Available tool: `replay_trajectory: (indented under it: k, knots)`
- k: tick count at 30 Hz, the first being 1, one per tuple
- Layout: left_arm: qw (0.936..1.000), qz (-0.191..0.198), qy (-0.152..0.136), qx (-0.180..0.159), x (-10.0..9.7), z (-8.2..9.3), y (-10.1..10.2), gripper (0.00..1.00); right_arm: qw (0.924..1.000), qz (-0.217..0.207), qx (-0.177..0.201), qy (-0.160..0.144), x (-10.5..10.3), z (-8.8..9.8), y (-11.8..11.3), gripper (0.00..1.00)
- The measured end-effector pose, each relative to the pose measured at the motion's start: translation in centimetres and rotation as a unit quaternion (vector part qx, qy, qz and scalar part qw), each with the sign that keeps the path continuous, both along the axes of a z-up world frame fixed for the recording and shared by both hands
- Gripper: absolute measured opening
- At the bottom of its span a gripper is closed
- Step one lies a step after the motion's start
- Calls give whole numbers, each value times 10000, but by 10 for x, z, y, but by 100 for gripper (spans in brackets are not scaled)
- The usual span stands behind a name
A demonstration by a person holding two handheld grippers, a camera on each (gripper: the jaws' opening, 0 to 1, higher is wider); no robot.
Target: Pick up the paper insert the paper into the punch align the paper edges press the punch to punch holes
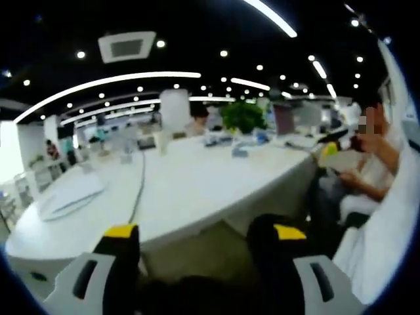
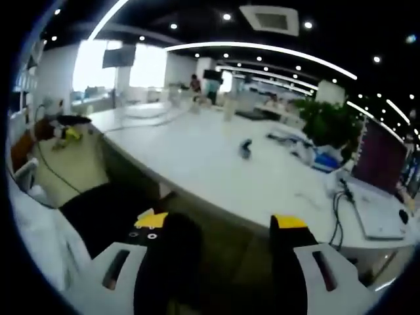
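My left gripper [image 1: 205, 231] is open, its black yellow-tipped jaws apart with nothing between them, held off the near edge of a long white table [image 1: 190, 190]. My right gripper [image 2: 223, 223] is open too and holds nothing, pointing at the same white table [image 2: 216, 164] from another side. A small dark object [image 2: 245, 148] stands on the table's middle; I cannot tell what it is. White sheets or a flat white item [image 1: 69, 195] lie at the table's left end in the left gripper view.
A green plant [image 1: 243, 116] stands at the far side, also the plant [image 2: 330, 123]. A cable [image 1: 139, 190] runs across the table. A seated person [image 1: 374, 164] is at the right. A laptop [image 2: 377, 216] with cables lies at the right end. A black chair [image 2: 108, 210] is nearby.
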State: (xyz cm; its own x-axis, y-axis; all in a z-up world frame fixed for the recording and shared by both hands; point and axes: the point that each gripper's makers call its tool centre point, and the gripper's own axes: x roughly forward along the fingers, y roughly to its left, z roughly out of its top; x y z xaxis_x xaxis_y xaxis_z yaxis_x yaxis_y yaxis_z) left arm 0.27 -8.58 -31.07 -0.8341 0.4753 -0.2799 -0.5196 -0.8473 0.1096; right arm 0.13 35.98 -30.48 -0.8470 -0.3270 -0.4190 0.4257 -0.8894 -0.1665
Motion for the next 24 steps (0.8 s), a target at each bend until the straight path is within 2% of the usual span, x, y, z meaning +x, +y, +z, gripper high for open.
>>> replay_trajectory:
  k: [9, 24]
  knots:
    - [10000, -6, 45, -21, 1, 4, 0, 80, 9999, -20, -79, -63, 1, -5, 3, 63]
    - [9999, -15, 66, -97, 1, 6, 2, 80, 9999, -102, -40, 5, 1, -1, 9, 63]
